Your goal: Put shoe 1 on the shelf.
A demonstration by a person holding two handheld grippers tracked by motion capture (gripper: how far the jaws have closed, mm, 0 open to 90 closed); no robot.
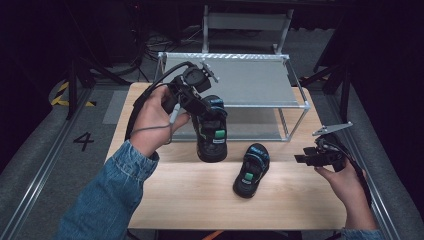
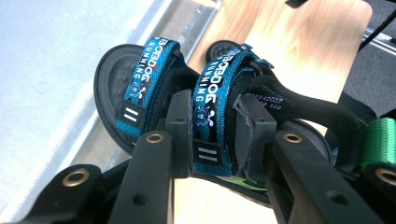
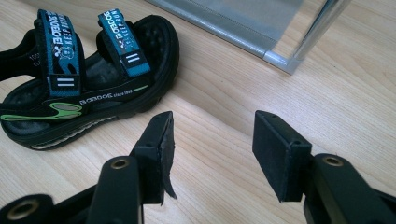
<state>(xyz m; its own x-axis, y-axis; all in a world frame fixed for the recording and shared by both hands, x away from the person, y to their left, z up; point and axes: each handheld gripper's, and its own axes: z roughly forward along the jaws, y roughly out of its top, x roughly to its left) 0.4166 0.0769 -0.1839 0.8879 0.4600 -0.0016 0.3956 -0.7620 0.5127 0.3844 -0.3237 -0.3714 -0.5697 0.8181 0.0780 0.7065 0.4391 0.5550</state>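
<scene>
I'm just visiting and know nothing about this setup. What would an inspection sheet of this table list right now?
Surface: light wooden table, bare around the shoes.
Job's things: held sandal, black with blue straps, lifted at the rack's front; second sandal lying flat on the table; metal shoe rack with a grey shelf, at the far edge.
Clutter: nothing seen.
Grippers: left gripper shut on a blue strap of the held sandal; right gripper open, hovering beside the second sandal, touching nothing.
Cables: a cable trails from the left gripper around the hand.
Surroundings: grey floor with a painted 4, dark stands behind.
</scene>
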